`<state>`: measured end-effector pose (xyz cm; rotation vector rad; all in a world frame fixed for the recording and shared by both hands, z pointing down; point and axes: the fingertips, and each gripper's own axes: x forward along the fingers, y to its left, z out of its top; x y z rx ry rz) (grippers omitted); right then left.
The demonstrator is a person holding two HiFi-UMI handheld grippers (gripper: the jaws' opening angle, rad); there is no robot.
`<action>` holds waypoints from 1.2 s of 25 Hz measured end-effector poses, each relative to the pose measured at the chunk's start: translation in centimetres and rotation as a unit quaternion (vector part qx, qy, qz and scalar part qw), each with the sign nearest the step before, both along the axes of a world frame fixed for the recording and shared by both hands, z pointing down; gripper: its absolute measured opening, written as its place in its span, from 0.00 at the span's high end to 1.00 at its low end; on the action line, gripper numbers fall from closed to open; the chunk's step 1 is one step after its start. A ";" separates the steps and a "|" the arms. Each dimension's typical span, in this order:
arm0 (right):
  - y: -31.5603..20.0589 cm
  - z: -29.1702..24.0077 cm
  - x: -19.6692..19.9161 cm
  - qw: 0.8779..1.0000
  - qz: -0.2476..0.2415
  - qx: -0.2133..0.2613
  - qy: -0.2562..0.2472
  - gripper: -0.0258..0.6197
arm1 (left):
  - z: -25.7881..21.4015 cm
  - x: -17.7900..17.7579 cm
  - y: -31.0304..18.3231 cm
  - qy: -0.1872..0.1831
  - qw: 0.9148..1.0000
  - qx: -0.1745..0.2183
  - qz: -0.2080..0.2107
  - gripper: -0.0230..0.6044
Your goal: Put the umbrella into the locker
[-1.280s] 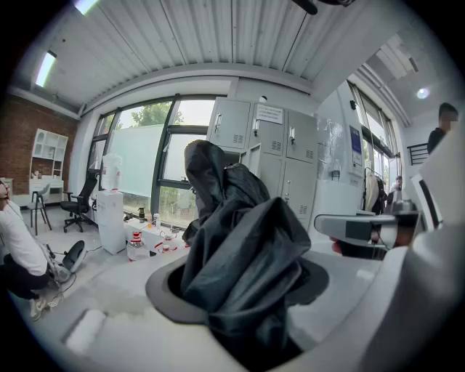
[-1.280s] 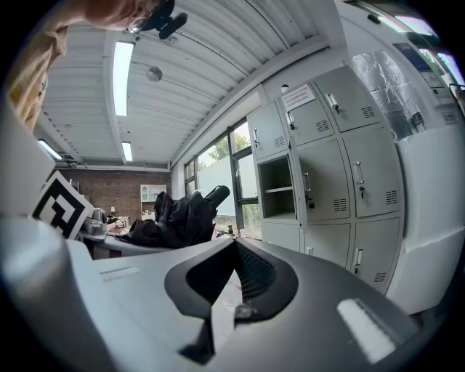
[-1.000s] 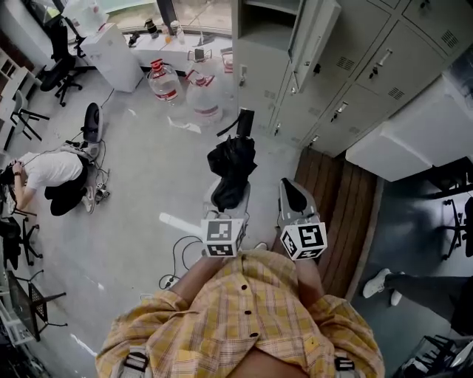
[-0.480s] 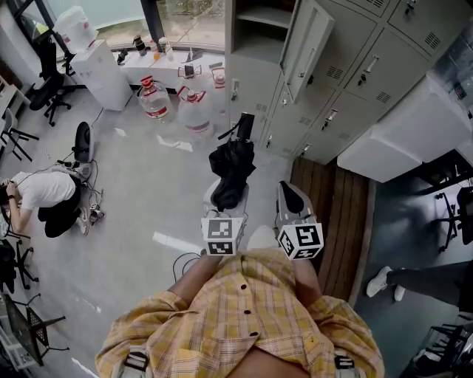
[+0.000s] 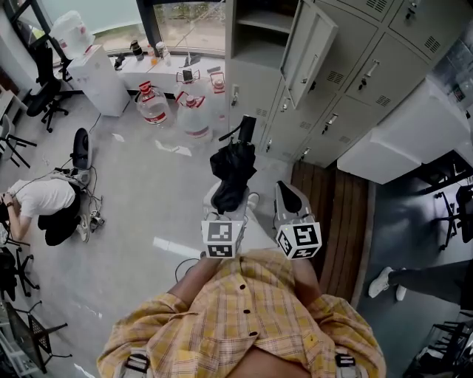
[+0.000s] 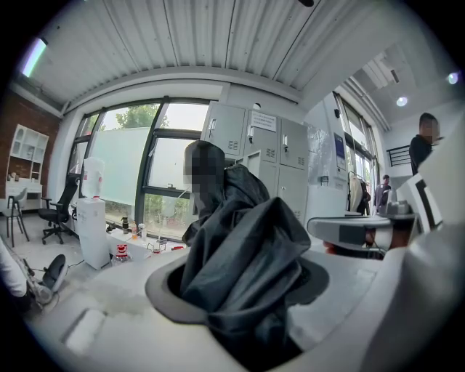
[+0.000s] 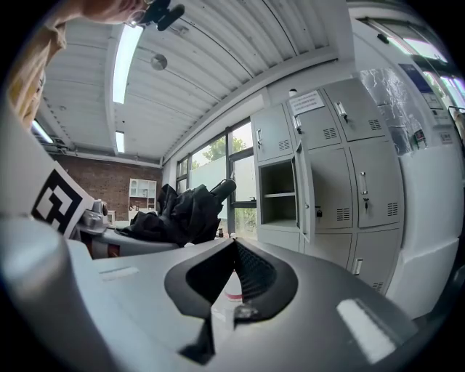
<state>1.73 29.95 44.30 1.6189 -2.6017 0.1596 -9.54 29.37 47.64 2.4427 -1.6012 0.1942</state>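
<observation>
Grey floor (image 5: 148, 192) runs up to a bank of lockers (image 5: 347, 81), with the open locker (image 5: 259, 29) beside the window (image 5: 188, 22). Since a second ago the floor and lockers have slid nearer in the head view, so the approach looks under way. The left gripper (image 5: 224, 198) stays clamped on the folded umbrella (image 5: 233, 170), carried well short of the open locker; the right gripper (image 5: 290, 199) rides beside it, jaws together and empty

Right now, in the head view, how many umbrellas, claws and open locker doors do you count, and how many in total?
black folded fabric umbrella: 1
grey claws, left claw and right claw: 2
open grey metal locker door: 1
Total: 4
</observation>
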 end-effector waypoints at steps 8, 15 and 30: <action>-3.0 0.5 -1.5 1.000 -0.009 -0.004 0.005 0.98 | 0.3 -0.8 -2.4 -0.007 1.000 0.001 0.004 0.56; -7.0 1.3 -1.6 1.000 -0.008 -0.008 0.003 0.97 | 1.1 -0.7 -6.5 -0.007 1.000 -0.003 0.009 0.55; -21.2 0.8 -0.2 1.000 -0.002 -0.011 -0.012 0.97 | 0.9 1.2 -21.1 0.000 1.000 -0.021 0.009 0.55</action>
